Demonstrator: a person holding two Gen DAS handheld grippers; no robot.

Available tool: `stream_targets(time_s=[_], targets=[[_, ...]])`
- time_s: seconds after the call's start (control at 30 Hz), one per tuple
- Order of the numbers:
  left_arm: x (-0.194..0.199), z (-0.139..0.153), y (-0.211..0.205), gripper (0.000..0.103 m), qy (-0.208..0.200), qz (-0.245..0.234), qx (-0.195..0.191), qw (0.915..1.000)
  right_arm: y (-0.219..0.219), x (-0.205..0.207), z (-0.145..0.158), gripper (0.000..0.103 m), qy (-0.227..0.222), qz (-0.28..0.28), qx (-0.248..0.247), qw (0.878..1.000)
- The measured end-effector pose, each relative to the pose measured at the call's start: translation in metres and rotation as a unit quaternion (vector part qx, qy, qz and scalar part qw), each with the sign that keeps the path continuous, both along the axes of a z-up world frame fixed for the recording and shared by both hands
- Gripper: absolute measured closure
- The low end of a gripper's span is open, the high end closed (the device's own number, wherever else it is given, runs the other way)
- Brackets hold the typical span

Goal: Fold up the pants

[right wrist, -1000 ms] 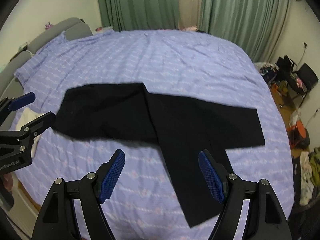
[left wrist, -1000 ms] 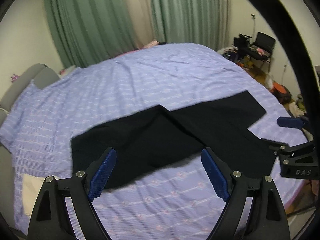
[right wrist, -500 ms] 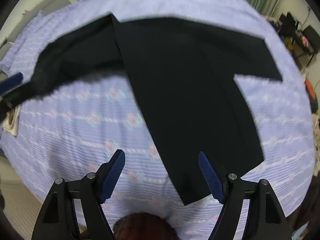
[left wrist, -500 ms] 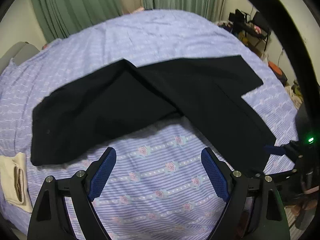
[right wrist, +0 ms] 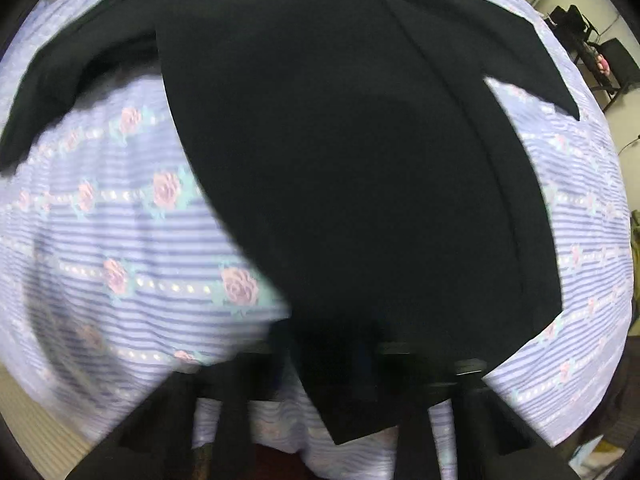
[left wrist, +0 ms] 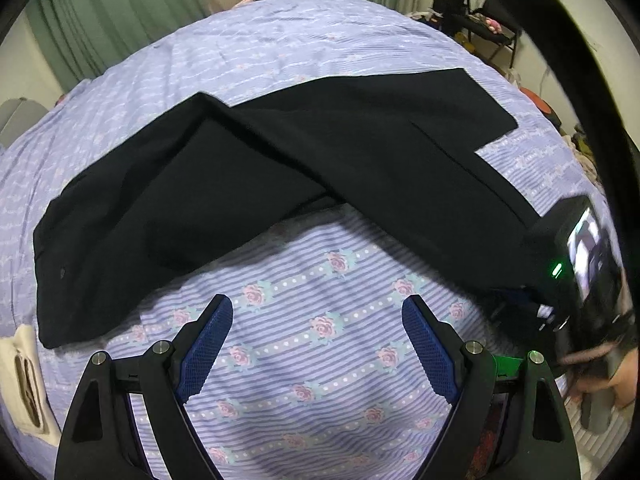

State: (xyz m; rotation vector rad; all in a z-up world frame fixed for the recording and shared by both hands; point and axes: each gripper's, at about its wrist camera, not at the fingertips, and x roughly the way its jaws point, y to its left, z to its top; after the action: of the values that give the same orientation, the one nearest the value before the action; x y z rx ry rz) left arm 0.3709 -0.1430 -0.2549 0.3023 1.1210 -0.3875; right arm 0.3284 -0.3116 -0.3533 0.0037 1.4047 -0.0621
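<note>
Black pants [left wrist: 280,160] lie spread on the bed, waist at the left, two legs splayed to the right. My left gripper [left wrist: 316,344] is open and empty above the bedsheet, just short of the crotch. In the right wrist view the near pant leg [right wrist: 360,180] fills the frame and its hem end lies over my right gripper [right wrist: 376,364]. The fingers are dark, blurred and hidden by the cloth. The right gripper's body also shows in the left wrist view [left wrist: 580,264] at the near leg's end.
The bed has a lilac striped sheet with roses [left wrist: 320,360]. A cream cloth item [left wrist: 24,372] lies at the bed's left edge. Green curtains [left wrist: 120,12] hang behind. A chair and clutter [left wrist: 480,12] stand at the far right.
Both grippers have moved down and closer to the pants. The right gripper has dropped onto the hem end of the near leg, and its blue fingers are now hidden by the cloth.
</note>
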Motion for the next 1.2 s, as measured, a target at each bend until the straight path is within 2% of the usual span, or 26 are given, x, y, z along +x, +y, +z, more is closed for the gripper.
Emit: stream_targets(time_s=[0.1, 0.2, 0.27, 0.37, 0.47, 0.6, 0.7, 0.73, 0.77, 0.8, 0.87, 0.9, 1.0, 1.13, 1.2], targets=[[-0.002, 0.016, -0.003, 0.016, -0.022, -0.034, -0.010, 0.9991, -0.014, -0.006, 0.044, 0.098, -0.055, -0.027, -0.017, 0.998], [0.004, 0.035, -0.018, 0.016, -0.057, -0.087, -0.004, 0.9946, -0.029, -0.006, 0.095, 0.098, -0.106, -0.041, -0.037, 0.993], [0.014, 0.050, -0.039, 0.014, -0.086, -0.145, 0.001, 0.9857, -0.040, -0.001, 0.125, 0.098, -0.131, -0.041, -0.049, 0.989], [0.037, 0.067, -0.076, 0.011, -0.110, -0.217, 0.002, 0.9699, -0.051, 0.010, 0.148, 0.099, -0.153, -0.029, -0.054, 0.986], [0.065, 0.073, -0.113, 0.011, -0.102, -0.255, -0.001, 0.9617, -0.066, 0.029, 0.164, 0.099, -0.165, -0.018, -0.045, 0.985], [0.100, 0.067, -0.161, 0.011, -0.093, -0.317, -0.010, 0.9437, -0.096, 0.055, 0.166, 0.099, -0.177, 0.003, -0.022, 0.984], [0.132, 0.044, -0.197, 0.012, -0.038, -0.355, -0.018, 0.9338, -0.119, 0.079, 0.166, 0.100, -0.181, 0.012, -0.014, 0.983], [0.144, 0.030, -0.210, 0.022, -0.010, -0.374, -0.017, 0.9272, -0.126, 0.086, 0.164, 0.100, -0.181, 0.012, -0.009, 0.983], [0.153, 0.021, -0.219, 0.039, 0.010, -0.383, -0.018, 0.9234, -0.136, 0.095, 0.163, 0.100, -0.183, 0.011, -0.006, 0.983], [0.162, 0.013, -0.227, 0.048, 0.029, -0.388, -0.018, 0.9213, -0.146, 0.105, 0.160, 0.100, -0.183, 0.009, -0.003, 0.983], [0.184, -0.003, -0.244, 0.088, 0.050, -0.384, -0.017, 0.9217, -0.166, 0.124, 0.153, 0.100, -0.178, 0.003, -0.002, 0.984], [0.199, -0.008, -0.251, 0.093, 0.048, -0.373, -0.022, 0.9262, -0.174, 0.133, 0.150, 0.100, -0.176, -0.001, -0.003, 0.984], [0.240, -0.011, -0.268, 0.094, 0.054, -0.347, -0.052, 0.9349, -0.202, 0.161, 0.142, 0.100, -0.176, -0.010, -0.002, 0.984], [0.283, -0.023, -0.291, 0.095, 0.026, -0.319, -0.039, 0.9465, -0.229, 0.214, 0.128, 0.100, -0.176, -0.010, -0.034, 0.984], [0.301, -0.036, -0.298, 0.095, 0.032, -0.300, -0.028, 0.9531, -0.241, 0.241, 0.120, 0.099, -0.173, -0.014, -0.039, 0.984]])
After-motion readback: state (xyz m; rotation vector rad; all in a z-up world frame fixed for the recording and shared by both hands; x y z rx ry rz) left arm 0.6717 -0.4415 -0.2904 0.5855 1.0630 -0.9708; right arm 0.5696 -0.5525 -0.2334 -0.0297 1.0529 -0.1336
